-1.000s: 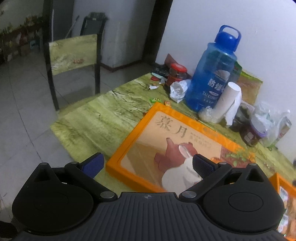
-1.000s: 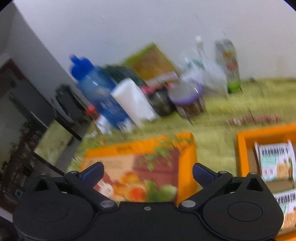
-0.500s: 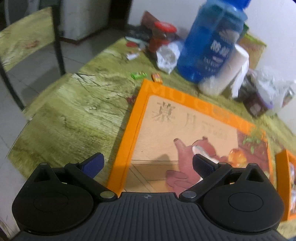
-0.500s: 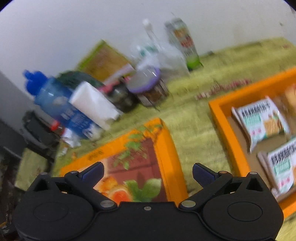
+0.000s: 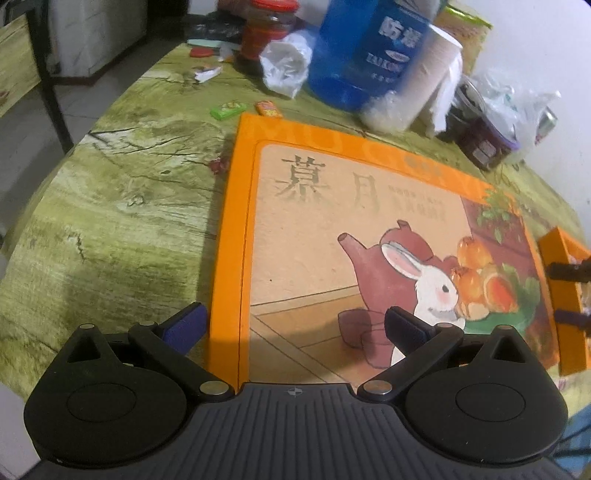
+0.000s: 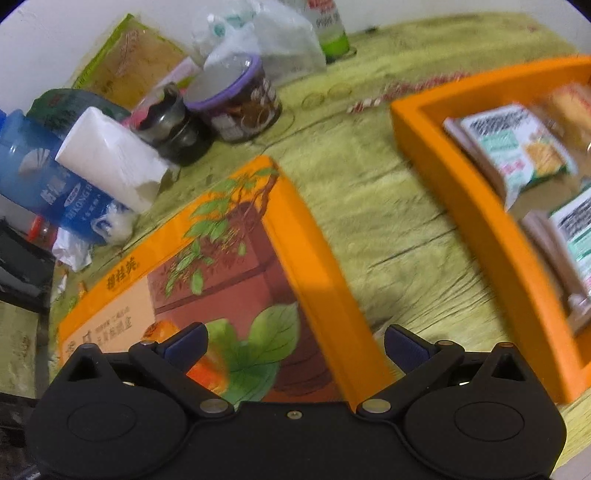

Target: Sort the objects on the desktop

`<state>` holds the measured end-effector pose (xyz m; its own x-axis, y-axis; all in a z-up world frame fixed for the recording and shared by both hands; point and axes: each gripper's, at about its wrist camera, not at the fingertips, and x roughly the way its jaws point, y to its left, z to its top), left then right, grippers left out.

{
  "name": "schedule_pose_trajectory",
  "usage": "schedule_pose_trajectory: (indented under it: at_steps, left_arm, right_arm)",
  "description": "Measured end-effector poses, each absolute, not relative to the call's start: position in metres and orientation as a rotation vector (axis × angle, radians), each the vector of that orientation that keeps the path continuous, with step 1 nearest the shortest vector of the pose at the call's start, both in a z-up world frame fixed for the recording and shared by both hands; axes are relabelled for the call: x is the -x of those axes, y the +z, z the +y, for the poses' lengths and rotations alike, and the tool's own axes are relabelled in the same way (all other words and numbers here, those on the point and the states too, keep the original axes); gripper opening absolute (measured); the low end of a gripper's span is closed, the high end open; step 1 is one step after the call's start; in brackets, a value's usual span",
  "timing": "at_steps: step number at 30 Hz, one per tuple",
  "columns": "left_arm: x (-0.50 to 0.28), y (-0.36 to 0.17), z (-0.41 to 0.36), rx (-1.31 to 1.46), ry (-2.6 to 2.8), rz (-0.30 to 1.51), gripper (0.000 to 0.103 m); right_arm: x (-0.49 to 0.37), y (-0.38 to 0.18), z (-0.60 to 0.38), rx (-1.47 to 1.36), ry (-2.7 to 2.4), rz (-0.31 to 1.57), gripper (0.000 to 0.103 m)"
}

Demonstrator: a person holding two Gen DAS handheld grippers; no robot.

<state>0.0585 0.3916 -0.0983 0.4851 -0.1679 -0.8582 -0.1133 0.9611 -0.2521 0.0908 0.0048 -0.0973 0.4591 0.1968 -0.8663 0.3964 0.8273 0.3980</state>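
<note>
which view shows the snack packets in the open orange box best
The right wrist view: the snack packets lie in plain sight inside the open orange box, though blurred. The left wrist view catches only that box's orange corner at its right edge, with the packets cut off.

White wall [image 6: 55, 33], tiled floor [image 5: 22, 147] (perhaps grey).

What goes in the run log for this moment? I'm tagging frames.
left gripper: open, over lid's left edge | right gripper: open, over lid's right edge | orange box lid: flat on table, ungrasped
</note>
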Motion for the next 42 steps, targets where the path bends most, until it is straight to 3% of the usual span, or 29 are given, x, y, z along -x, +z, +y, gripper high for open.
schedule_pose_trajectory:
  at_steps: [18,27,34,42]
  left_arm:
    - [-0.055,-0.087,0.357,0.237,0.003,1.016,0.102]
    - [-0.035,-0.067,0.382,0.257,0.172,0.876,0.103]
    - [-0.034,-0.092,0.418,0.384,0.280,0.988,0.103]
    - [-0.035,-0.106,0.389,0.318,0.154,1.058,0.103]
  right_arm:
    - [-0.093,-0.098,0.000,-0.570,0.086,1.133,0.103]
    - [-0.092,-0.097,-0.005,-0.560,0.074,1.126,0.103]
    - [-0.096,-0.104,0.000,-0.539,0.064,1.127,0.103]
    - [-0.093,-0.104,0.015,-0.462,0.096,1.134,0.103]
